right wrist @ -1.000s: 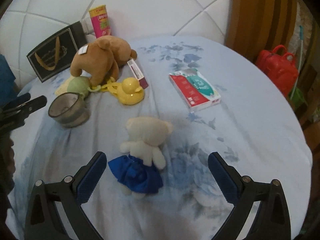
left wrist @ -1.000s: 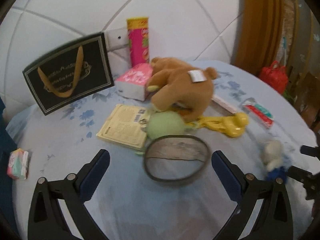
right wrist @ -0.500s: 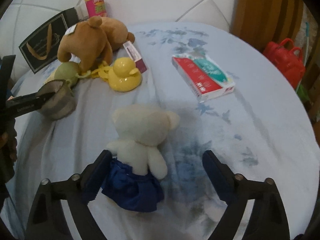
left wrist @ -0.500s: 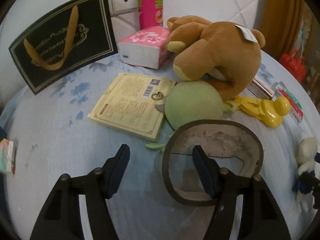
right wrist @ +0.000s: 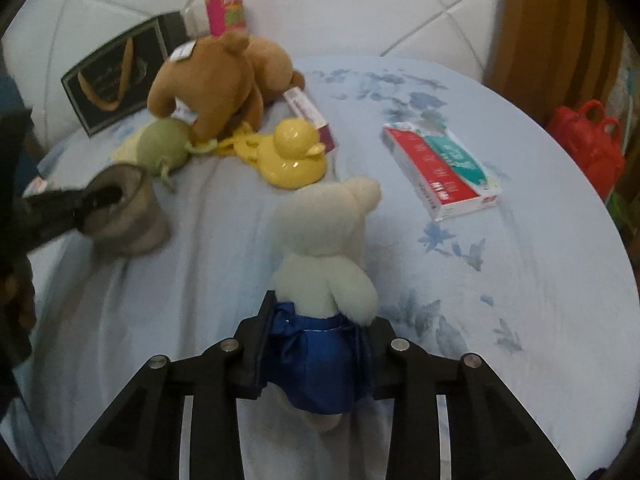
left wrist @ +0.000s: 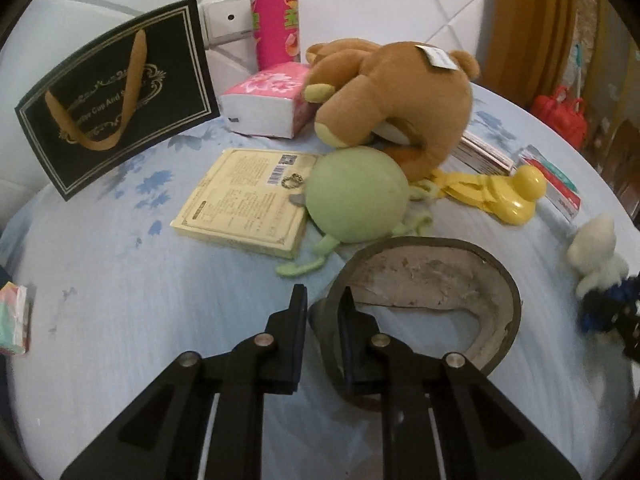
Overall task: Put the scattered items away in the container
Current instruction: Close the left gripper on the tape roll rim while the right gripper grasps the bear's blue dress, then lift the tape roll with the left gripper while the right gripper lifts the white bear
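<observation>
My left gripper [left wrist: 322, 312] is shut on the near rim of a grey-brown round container [left wrist: 472, 276], one finger inside and one outside; it also shows in the right wrist view [right wrist: 132, 208]. My right gripper [right wrist: 316, 320] is shut on the blue skirt of a small white teddy bear [right wrist: 328, 248], which shows at the right edge of the left wrist view [left wrist: 596, 252]. A green plush ball [left wrist: 356, 196], a brown teddy bear [left wrist: 400, 92], a yellow duck [right wrist: 292, 152] and a yellow booklet [left wrist: 248, 200] lie on the blue cloth.
A black gift bag [left wrist: 116, 92], a pink chips can [left wrist: 274, 12] and a pink tissue pack [left wrist: 268, 100] stand at the back. A toothpaste box [right wrist: 440, 168] lies to the right. A red bag [right wrist: 588, 140] sits beyond the table edge. A small packet [left wrist: 14, 320] lies far left.
My left gripper moved in and closed on the container's rim. My right gripper moved forward and closed on the white bear's skirt.
</observation>
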`<state>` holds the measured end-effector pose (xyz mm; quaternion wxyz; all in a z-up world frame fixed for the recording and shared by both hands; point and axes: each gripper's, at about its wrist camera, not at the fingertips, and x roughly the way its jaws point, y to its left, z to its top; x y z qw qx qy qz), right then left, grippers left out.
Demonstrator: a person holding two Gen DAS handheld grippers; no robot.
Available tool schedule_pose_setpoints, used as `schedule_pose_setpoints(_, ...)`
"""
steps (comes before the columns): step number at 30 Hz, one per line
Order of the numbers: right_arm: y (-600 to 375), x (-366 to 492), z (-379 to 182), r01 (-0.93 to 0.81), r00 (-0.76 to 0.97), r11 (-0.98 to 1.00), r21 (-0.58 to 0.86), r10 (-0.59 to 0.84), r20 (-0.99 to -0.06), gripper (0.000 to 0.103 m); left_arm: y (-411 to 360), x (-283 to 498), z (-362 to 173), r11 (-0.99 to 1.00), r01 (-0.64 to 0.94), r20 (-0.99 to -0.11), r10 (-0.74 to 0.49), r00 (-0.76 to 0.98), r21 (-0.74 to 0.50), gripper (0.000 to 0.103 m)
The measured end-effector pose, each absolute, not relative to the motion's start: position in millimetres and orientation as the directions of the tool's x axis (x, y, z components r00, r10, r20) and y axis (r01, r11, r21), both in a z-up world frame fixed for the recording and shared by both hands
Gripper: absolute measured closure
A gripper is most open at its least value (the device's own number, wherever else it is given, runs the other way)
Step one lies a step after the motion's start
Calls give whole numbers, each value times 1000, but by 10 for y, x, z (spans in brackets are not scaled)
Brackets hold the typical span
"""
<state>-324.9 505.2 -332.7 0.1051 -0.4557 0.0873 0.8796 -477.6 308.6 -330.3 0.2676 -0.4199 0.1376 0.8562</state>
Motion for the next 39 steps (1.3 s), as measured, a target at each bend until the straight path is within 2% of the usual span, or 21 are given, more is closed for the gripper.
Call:
schedule_pose_setpoints(4, 5115, -3107, -3170, -274, -585, -961, 49, 126, -801, 69, 3065, -4626, -3183, -816, -578, -769, 362, -527, 12, 88)
schedule_pose_setpoints(12, 5181, -2766, -2892, -254, -641, -956, 144, 55, -766, 69, 3071, -4284, -2973, -794, -607, -739, 413, -532, -6, 88)
schedule_pose_setpoints(16, 5067, -2721, -2769, -207, -651, -964, 169, 6, -759, 69, 3066, -4128, -2883, -791, -612, -731, 433, -528, -26, 88)
schedule_pose_setpoints(22, 4621, -2700, -2509, -110, -684, -985, 131, -21, -729, 69, 2955, -3833, -2636, -796, -604, -708, 444, -549, -31, 88)
schedule_pose_setpoints(31, 4016, -2712, -2027, 46, -742, -993, 108, -107, -662, 69, 2374, -3491, -1926, -864, -502, -629, 372, -683, 33, 88)
schedule_pose_setpoints(39, 3261, -2657, -1303, 256, -798, -962, 95, -266, -541, 69, 1492, -3218, -1125, -940, -331, -530, 242, -813, 78, 88)
